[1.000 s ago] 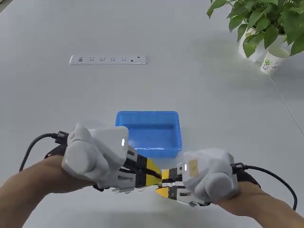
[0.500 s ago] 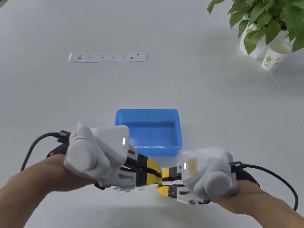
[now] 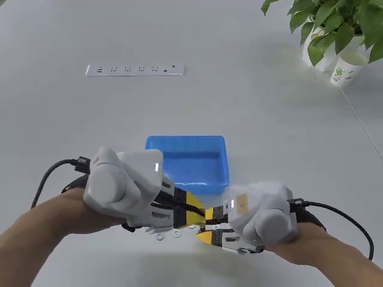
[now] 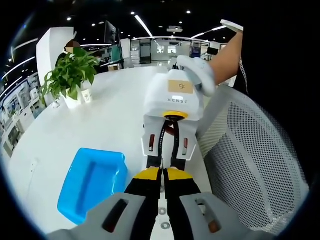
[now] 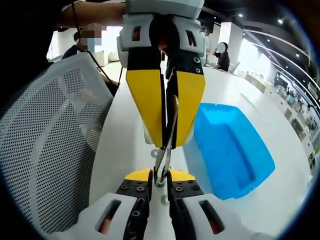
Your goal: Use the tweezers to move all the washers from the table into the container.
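The left claw [image 3: 199, 216] and right claw [image 3: 207, 227] meet tip to tip near the front edge of the surface [image 3: 269, 119], both pinching the tweezers [image 5: 168, 131] stretched between them, with the washers [image 3: 176, 233] right underneath and the blue box [image 3: 187, 173] just behind.

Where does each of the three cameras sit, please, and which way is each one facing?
Head view: on the person's head, looking forward and down at the blue container and both grippers; both forearms show.
Left gripper view: on the left gripper, looking along its jaws at the right gripper; the arm holding that one shows.
Right gripper view: on the right gripper, facing back at the left gripper and the tweezers between them.
Shared: both gripper views show the blue container, on opposite sides of the jaws.
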Demonstrator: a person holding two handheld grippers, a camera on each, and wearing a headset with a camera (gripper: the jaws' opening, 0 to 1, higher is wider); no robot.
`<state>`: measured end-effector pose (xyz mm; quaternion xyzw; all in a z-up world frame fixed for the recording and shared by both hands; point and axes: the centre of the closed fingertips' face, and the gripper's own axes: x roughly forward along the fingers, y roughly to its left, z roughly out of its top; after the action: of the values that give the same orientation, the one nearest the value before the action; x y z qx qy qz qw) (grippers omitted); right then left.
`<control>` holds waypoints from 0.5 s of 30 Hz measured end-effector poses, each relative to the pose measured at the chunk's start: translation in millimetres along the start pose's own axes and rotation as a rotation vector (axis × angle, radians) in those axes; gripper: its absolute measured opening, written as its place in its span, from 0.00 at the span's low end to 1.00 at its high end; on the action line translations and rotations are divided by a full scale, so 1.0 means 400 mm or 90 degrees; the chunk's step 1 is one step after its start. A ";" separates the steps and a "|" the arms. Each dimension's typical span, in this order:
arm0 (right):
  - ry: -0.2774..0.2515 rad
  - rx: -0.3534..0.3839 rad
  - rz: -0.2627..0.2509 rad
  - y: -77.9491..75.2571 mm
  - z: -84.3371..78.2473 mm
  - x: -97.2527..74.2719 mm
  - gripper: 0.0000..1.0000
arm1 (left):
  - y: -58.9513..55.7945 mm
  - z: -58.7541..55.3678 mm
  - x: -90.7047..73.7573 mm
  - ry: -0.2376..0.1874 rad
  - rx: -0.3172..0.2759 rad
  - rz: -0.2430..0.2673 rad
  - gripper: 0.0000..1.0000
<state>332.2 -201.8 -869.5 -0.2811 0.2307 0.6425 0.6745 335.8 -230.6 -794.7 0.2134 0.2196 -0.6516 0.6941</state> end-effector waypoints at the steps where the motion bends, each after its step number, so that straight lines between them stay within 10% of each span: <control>1: 0.000 0.002 0.001 0.001 0.000 0.000 0.14 | 0.002 0.001 0.001 -0.001 -0.001 0.000 0.06; 15: -0.001 0.011 -0.009 -0.006 0.001 -0.005 0.12 | 0.008 0.001 0.003 0.002 -0.011 -0.009 0.05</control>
<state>334.6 -203.2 -867.6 -0.2764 0.2340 0.6358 0.6816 339.0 -231.6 -795.2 0.2065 0.2279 -0.6541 0.6911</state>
